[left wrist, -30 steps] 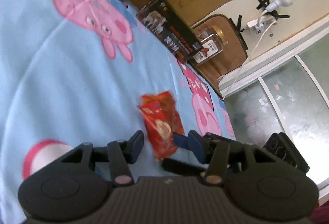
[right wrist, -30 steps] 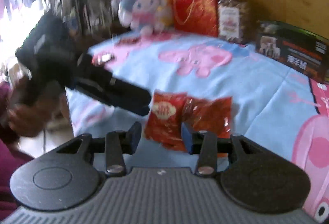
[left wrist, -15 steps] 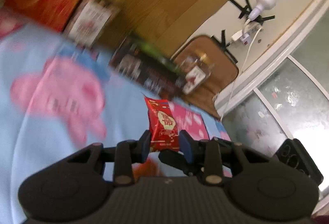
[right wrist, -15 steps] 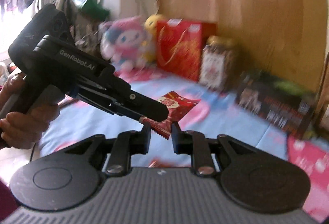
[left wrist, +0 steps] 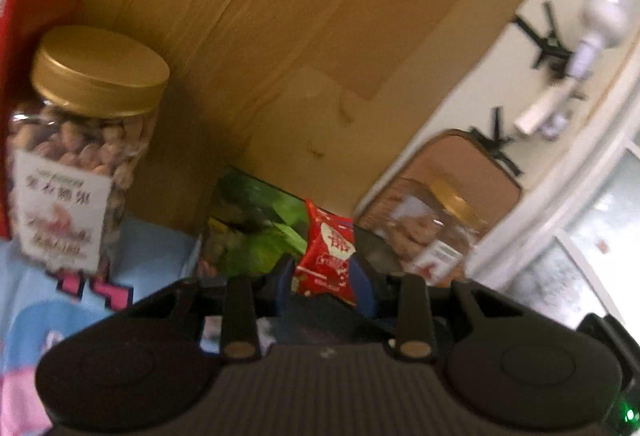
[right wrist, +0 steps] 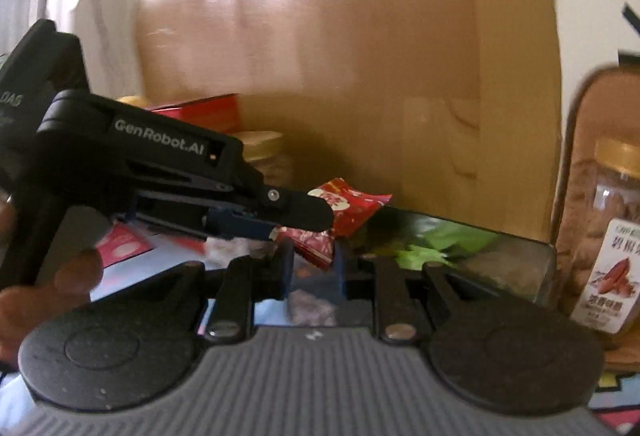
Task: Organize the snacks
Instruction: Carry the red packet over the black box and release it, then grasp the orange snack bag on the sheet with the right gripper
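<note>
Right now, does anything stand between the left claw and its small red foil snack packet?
Nothing visible does. The left claw is shut on the small red foil snack packet, with one finger pressing on each side of it.

A light-blue bedsheet with pink cartoon prints [left wrist: 24,320] is carrying a clear plastic nut jar with a gold lid [left wrist: 80,152] beside a dark rectangular box with green artwork [left wrist: 256,232], both standing against a wooden headboard [left wrist: 304,36].
</note>
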